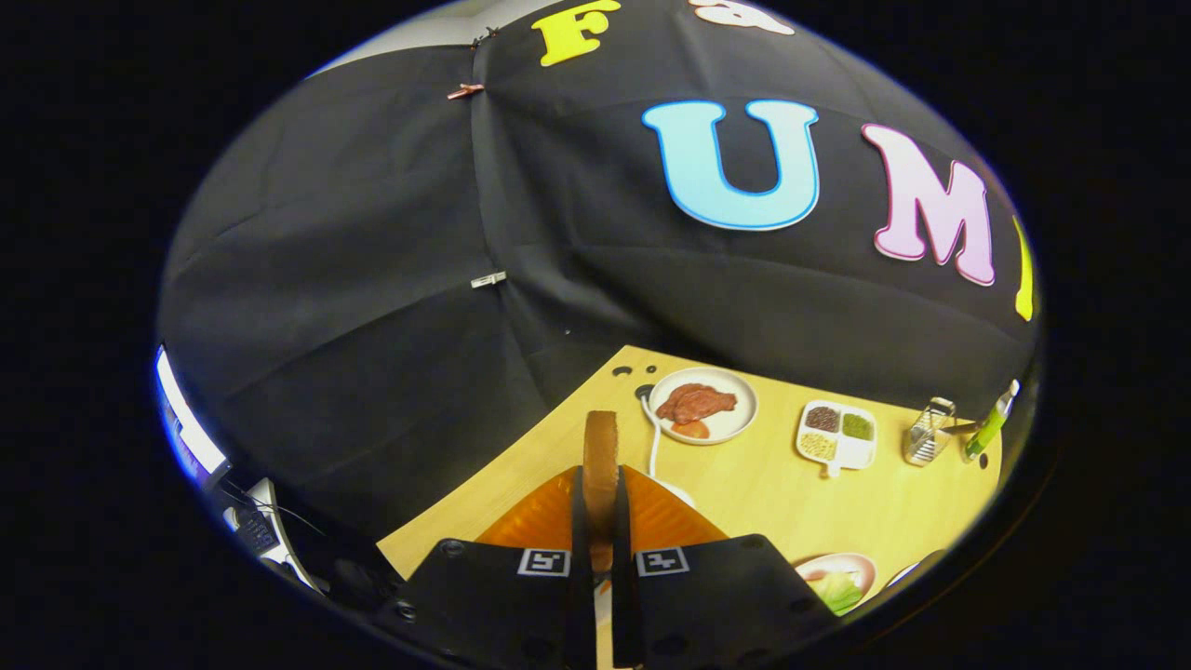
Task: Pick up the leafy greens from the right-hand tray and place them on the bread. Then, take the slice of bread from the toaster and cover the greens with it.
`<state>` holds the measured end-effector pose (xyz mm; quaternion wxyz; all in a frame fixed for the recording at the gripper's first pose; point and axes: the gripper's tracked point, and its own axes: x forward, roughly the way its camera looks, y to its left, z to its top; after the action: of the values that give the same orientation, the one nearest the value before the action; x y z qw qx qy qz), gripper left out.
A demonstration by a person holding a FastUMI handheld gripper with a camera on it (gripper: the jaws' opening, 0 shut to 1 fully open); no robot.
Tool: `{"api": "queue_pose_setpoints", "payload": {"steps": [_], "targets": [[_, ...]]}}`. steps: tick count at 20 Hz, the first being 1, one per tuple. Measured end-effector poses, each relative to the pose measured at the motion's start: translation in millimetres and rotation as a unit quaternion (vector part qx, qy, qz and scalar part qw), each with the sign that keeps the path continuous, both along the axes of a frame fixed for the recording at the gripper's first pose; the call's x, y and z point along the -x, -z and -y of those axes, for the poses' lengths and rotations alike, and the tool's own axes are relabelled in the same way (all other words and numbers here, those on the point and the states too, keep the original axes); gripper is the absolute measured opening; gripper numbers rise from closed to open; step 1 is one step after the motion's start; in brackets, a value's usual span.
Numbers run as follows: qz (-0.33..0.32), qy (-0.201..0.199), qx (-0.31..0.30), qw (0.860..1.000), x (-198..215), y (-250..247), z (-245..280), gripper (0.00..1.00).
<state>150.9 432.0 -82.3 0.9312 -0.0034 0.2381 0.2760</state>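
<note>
We see the tabletop [772,493] with an orange toaster [540,521] just ahead of the gripper [601,521]. Jaws clamped on the bread slice [601,456], held upright on edge above the toaster. We judge it light, stiff when toasted, crumbly: grip the flat faces, gently. Beyond the toaster, a white plate [735,423] holds meat and a tomato slice; right of that, a divided dish [836,435] holds grains and green paste. Right of the toaster, a pink plate [861,563] holds the leafy greens [839,588].
</note>
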Motion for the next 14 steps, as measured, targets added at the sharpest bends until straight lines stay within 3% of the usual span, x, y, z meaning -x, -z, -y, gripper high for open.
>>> {"api": "queue_pose_setpoints", "payload": {"steps": [6,14], "targets": [[0.019,0.042,-0.006,0.999,-5,-24,79,0.11],[-0.031,0.090,-0.016,0.995,3,20,180,0.11]]}}
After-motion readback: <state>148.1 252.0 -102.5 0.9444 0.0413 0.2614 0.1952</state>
